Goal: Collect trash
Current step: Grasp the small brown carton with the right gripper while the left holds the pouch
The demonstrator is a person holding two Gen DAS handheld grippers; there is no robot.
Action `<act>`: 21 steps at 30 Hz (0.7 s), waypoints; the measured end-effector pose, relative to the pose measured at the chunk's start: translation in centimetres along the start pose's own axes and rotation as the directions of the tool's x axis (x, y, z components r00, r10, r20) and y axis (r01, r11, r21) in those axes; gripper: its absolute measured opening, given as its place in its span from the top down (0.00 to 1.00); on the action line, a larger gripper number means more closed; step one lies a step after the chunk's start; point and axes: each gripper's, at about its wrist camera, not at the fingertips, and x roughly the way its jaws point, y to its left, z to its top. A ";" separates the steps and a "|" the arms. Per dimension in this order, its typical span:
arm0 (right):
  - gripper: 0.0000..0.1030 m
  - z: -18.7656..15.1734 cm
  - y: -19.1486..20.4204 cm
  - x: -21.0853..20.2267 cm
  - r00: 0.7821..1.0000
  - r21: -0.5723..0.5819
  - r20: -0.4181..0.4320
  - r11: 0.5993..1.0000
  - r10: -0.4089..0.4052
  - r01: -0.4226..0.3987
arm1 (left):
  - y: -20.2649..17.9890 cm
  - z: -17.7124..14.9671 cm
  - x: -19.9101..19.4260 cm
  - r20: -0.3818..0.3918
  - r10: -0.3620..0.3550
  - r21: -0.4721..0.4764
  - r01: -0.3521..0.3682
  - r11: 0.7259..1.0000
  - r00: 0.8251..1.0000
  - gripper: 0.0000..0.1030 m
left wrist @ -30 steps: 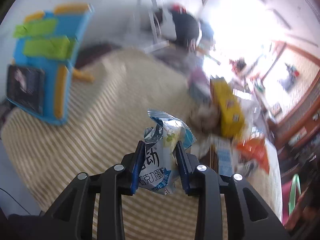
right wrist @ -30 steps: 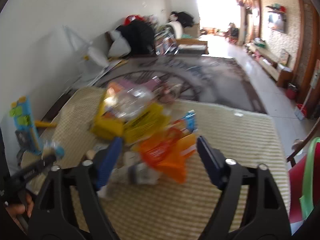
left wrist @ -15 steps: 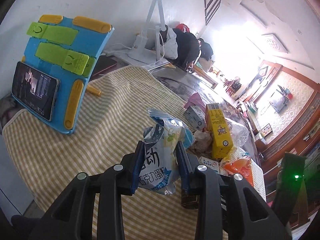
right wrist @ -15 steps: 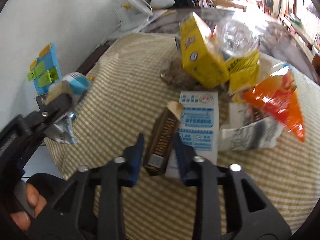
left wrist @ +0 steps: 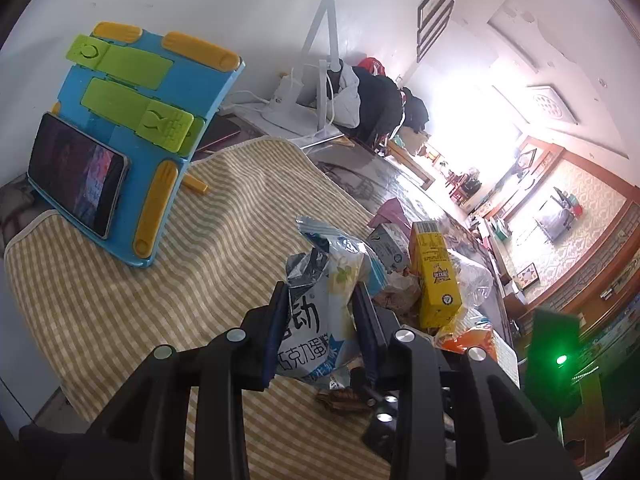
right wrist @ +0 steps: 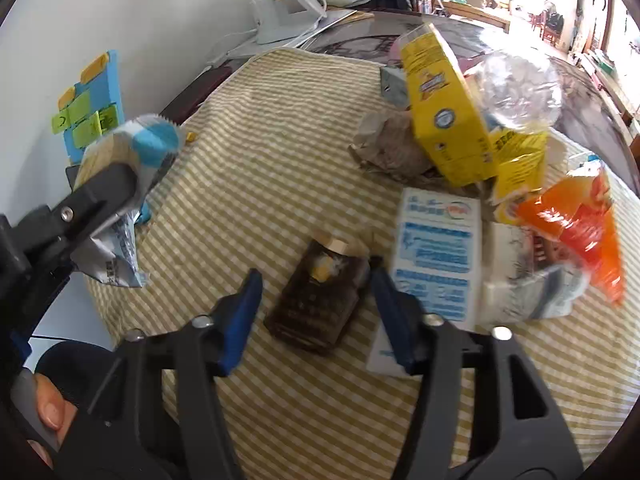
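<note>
My left gripper (left wrist: 320, 300) is shut on a crumpled blue-and-white snack wrapper (left wrist: 320, 276) and holds it above the checked cloth (left wrist: 160, 280). The right wrist view shows this wrapper (right wrist: 132, 152) at the left, in the left gripper's fingers (right wrist: 104, 196). My right gripper (right wrist: 316, 280) points down at a small brown carton (right wrist: 316, 300) lying flat on the cloth. Its jaws are opening, one on each side of the carton, and the pads stand just off its sides. A hand grips the left gripper's handle at the bottom left.
A heap of trash lies right of the brown carton: a white-and-blue box (right wrist: 436, 256), a yellow carton (right wrist: 444, 108), an orange wrapper (right wrist: 576, 220), a clear plastic bag (right wrist: 520, 88) and crumpled brown paper (right wrist: 392, 148). A blue book stand (left wrist: 132, 140) with a phone (left wrist: 76, 176) stands at the left.
The right gripper dropped from above the heap to the brown carton, closed narrowly around it, and now stands wider. The left gripper keeps the wrapper and has rolled a little.
</note>
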 end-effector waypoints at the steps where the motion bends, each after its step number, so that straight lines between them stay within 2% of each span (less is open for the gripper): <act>1: 0.53 -0.1 0.3 0.3 1.000 -0.015 -0.003 1.000 -0.020 0.019 | 0.1 0.0 0.0 0.004 0.000 -0.003 0.000 1.000 1.000 0.70; 3: 0.61 -0.4 0.6 0.6 0.999 -0.042 0.000 0.998 -0.050 0.050 | 0.1 0.0 -0.1 0.006 0.001 -0.004 -0.001 1.000 1.000 0.70; 5: 0.61 -0.2 0.5 0.6 0.999 -0.038 -0.009 0.999 -0.035 0.035 | 0.1 0.0 -0.1 0.005 0.002 -0.005 -0.002 1.000 1.000 0.70; 8: 0.56 0.3 -0.2 0.6 1.000 0.030 -0.015 0.999 0.014 -0.014 | 0.1 -0.1 -0.4 0.013 0.003 -0.007 -0.003 1.000 1.000 0.69; 11: 0.56 0.7 0.4 1.1 0.999 0.001 -0.034 1.000 0.003 -0.003 | 0.1 -0.1 -0.5 0.016 0.004 -0.011 -0.004 1.000 1.000 0.69; 12: 0.60 0.8 0.7 1.4 0.999 -0.009 -0.041 1.000 -0.001 0.001 | 0.1 -0.1 -0.5 0.017 0.005 -0.012 -0.005 1.000 1.000 0.69; 13: 0.72 0.8 1.0 1.6 0.999 -0.015 -0.054 1.000 0.000 -0.001 | 0.2 -0.1 -0.6 0.021 0.007 -0.013 -0.007 1.000 1.000 0.69; 15: 0.82 0.6 0.9 2.4 0.995 0.013 -0.090 0.999 0.043 -0.042 | 0.1 -0.2 -0.8 0.025 0.009 -0.014 -0.009 1.000 1.000 0.69; 18: 0.85 0.3 0.7 2.6 0.995 0.036 -0.080 0.998 0.056 -0.053 | 0.1 -0.2 -1.1 0.032 0.008 -0.019 -0.008 1.000 0.999 0.69; 19: 0.90 0.3 0.7 2.5 0.995 0.036 -0.078 0.998 0.057 -0.055 | 0.2 -0.2 -1.1 0.035 0.009 -0.021 -0.008 1.000 0.999 0.69; 21: 0.93 0.3 0.4 2.1 0.997 0.037 -0.060 0.998 0.052 -0.050 | 0.2 -0.3 -1.3 0.039 0.010 -0.022 -0.009 1.000 0.999 0.69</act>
